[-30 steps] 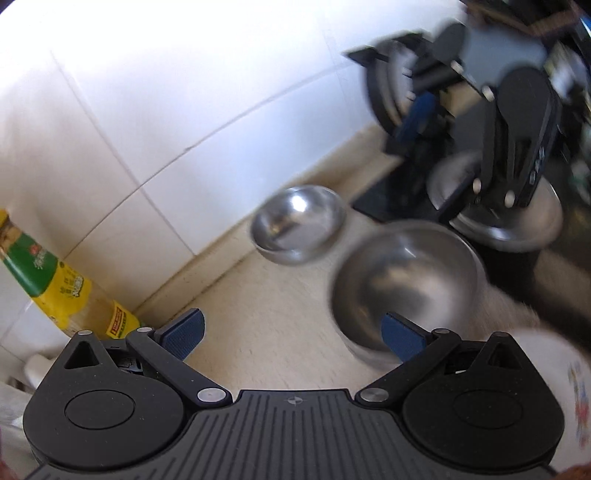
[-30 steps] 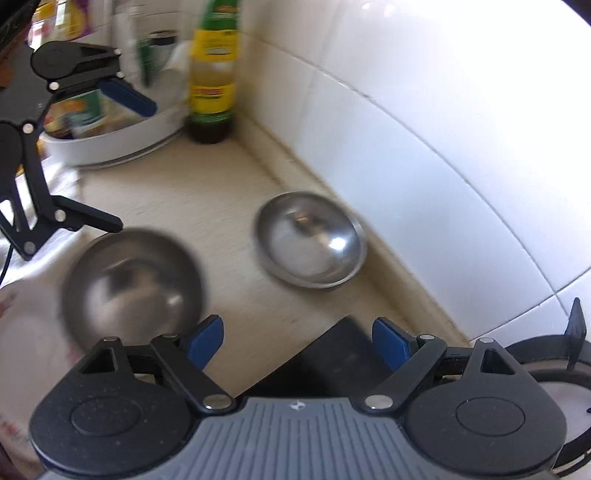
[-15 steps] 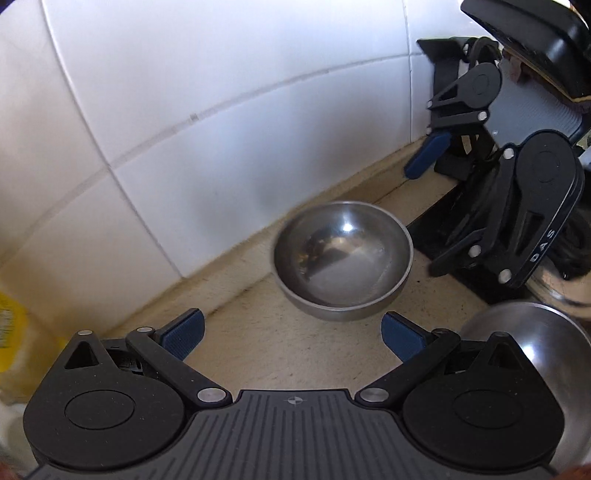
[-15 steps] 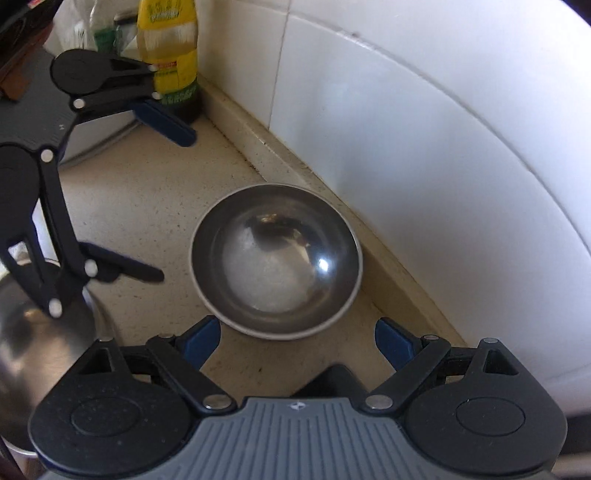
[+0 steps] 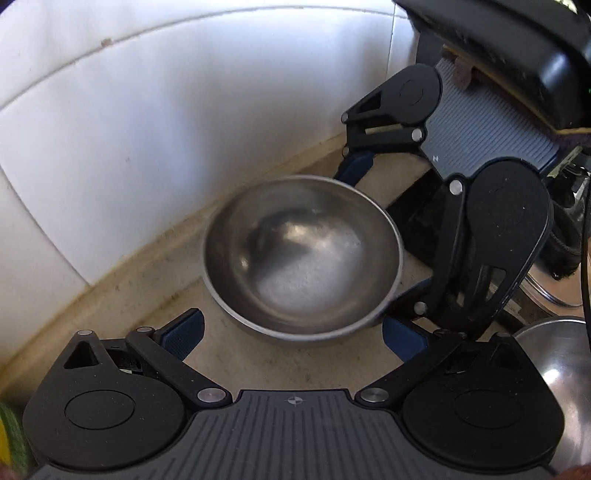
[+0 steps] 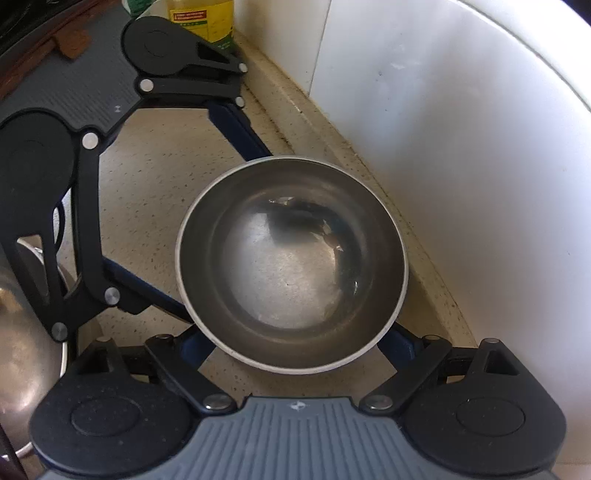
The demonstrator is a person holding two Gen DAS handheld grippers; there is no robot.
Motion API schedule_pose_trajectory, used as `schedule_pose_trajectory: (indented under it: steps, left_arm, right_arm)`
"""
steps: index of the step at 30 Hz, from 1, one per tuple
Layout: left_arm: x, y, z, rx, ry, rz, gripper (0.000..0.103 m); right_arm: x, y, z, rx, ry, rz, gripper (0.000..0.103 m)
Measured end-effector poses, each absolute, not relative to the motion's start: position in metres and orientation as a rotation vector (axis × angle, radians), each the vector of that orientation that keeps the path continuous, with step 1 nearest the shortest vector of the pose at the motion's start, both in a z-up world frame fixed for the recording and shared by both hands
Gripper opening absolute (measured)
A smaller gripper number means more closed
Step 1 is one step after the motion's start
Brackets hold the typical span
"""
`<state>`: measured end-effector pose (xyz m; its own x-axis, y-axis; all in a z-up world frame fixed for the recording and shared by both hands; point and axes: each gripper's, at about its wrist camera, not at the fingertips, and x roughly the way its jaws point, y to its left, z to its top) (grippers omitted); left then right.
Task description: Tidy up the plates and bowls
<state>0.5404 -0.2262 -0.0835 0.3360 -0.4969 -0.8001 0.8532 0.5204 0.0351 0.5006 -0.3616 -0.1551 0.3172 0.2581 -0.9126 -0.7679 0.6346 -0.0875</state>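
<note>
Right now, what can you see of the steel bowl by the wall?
The small steel bowl is round, brushed metal with a thin bright rim, empty, upright on the speckled beige counter beside the white tiled wall. Both open grippers, left gripper and right gripper, straddle it from opposite sides; contact cannot be told.

Home kitchen, tiled wall (image 5: 184, 122), countertop (image 6: 155, 177), oil bottle (image 6: 207, 18)

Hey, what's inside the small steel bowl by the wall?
Nothing shows inside the small steel bowl: both wrist views see only bare metal with dark reflections. It sits on the speckled counter; the patch of counter under it is covered.
</note>
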Motion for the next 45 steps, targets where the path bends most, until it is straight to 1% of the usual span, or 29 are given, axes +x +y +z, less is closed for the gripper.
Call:
schedule_pose_trajectory:
  steps: [6, 9, 11, 15, 18, 22, 27, 45]
  left_arm:
    - [0.548, -0.228, -0.089, 0.476, 0.852, -0.962, 0.103]
    - [0.55, -0.229, -0.097, 0.448, 0.878, -0.959, 0.103]
    - [0.553, -0.229, -0.102, 0.401, 0.912, -0.968, 0.103]
    - [0.542, -0.231, -0.093, 0.467, 0.831, -0.976, 0.102]
    - [0.536, -0.233, -0.086, 0.515, 0.779, -0.946, 0.102]
    - [0.536, -0.23, -0.085, 0.511, 0.77, -0.935, 0.102]
    - [0.528, -0.231, -0.076, 0.538, 0.733, -0.92, 0.102]
    - [0.473, -0.231, -0.036, 0.615, 0.604, -0.846, 0.102]
  right_arm:
    - [0.508, -0.365, -0.159, -0.59, 1.047, 0.724, 0.093]
    - [0.505, -0.365, -0.156, -0.612, 1.027, 0.733, 0.089]
    - [0.501, -0.365, -0.153, -0.617, 1.003, 0.738, 0.088]
    - [0.493, -0.367, -0.144, -0.639, 0.939, 0.731, 0.088]
    - [0.492, -0.368, -0.141, -0.636, 0.925, 0.729, 0.088]
    - [0.486, -0.371, -0.137, -0.641, 0.903, 0.725, 0.087]
    - [0.476, -0.374, -0.115, -0.646, 0.867, 0.705, 0.087]
    - [0.435, -0.389, -0.069, -0.673, 0.777, 0.657, 0.087]
